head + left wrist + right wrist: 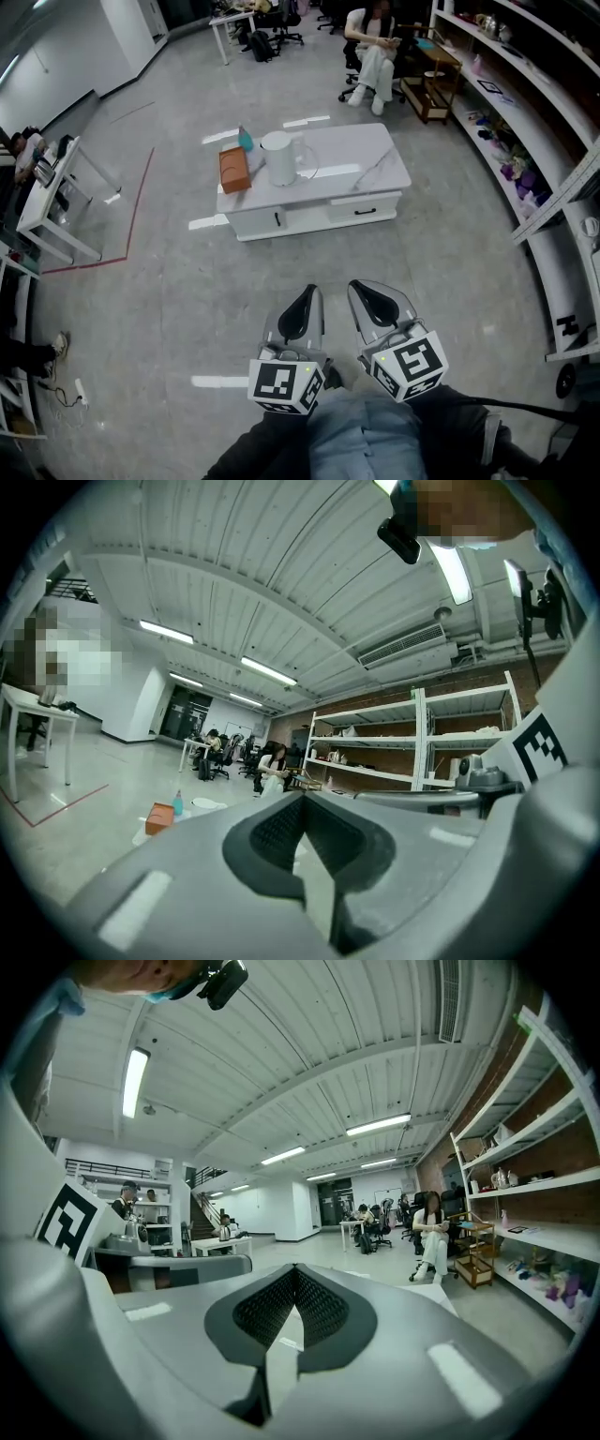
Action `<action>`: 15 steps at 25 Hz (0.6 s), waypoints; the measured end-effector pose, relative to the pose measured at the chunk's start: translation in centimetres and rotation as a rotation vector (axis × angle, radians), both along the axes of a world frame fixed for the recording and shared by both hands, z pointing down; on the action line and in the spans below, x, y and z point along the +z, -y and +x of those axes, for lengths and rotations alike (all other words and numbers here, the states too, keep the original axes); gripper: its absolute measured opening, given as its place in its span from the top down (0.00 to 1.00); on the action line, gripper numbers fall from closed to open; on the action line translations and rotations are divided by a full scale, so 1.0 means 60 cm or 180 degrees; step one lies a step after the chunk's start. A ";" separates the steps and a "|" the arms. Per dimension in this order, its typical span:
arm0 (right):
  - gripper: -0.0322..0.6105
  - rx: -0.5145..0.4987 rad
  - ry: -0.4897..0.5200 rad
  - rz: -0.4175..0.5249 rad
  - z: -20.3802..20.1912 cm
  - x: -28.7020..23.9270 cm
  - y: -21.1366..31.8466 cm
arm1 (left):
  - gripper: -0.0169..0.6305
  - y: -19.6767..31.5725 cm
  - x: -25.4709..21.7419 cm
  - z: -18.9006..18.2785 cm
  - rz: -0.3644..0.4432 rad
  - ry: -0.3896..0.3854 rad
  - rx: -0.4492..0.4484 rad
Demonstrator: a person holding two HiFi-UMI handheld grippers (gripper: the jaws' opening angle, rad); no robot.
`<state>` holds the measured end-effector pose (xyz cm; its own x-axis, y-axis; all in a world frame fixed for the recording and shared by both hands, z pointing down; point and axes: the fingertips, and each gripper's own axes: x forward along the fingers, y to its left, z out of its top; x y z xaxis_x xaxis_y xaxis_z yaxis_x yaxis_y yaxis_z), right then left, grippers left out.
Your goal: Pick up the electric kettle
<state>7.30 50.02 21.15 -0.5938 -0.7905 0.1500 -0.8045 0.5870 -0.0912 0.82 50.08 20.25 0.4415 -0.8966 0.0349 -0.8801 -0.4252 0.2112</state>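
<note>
The white electric kettle [277, 157] stands upright on a low white table [366, 155] across the floor, far ahead of both grippers. In the left gripper view only its top [208, 805] peeks over the jaws. My left gripper [307, 300] and right gripper [364, 292] are held side by side close to my body, well short of the table. Both are shut with nothing between the jaws, as the left gripper view [302, 801] and right gripper view [294, 1271] show.
An orange box [233, 169] and a teal bottle [246, 141] sit left of the kettle on the table. Curved white shelving [525, 103] lines the right side. A seated person [373, 47] is beyond the table. White desks [47, 197] stand at the left.
</note>
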 end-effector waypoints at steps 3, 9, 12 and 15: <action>0.91 0.0044 -0.0015 -0.0019 0.000 0.001 0.015 | 0.96 0.012 0.003 -0.002 -0.0050 -0.0010 0.0025; 0.91 0.0047 0.0007 -0.0095 -0.005 0.023 0.053 | 0.96 0.047 0.031 -0.015 -0.0140 0.0013 -0.0028; 0.91 0.0054 0.0040 -0.0085 0.001 0.020 0.090 | 0.96 0.079 0.028 -0.010 -0.0144 0.0061 -0.0032; 0.91 0.0057 0.0070 -0.0076 0.007 0.019 0.123 | 0.96 0.109 0.030 -0.003 -0.0180 0.0111 -0.0028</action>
<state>7.72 42.65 22.31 -0.5829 -0.7974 0.1560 -0.8125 0.5699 -0.1226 0.66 43.53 22.06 0.4311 -0.8967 0.1008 -0.8911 -0.4055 0.2036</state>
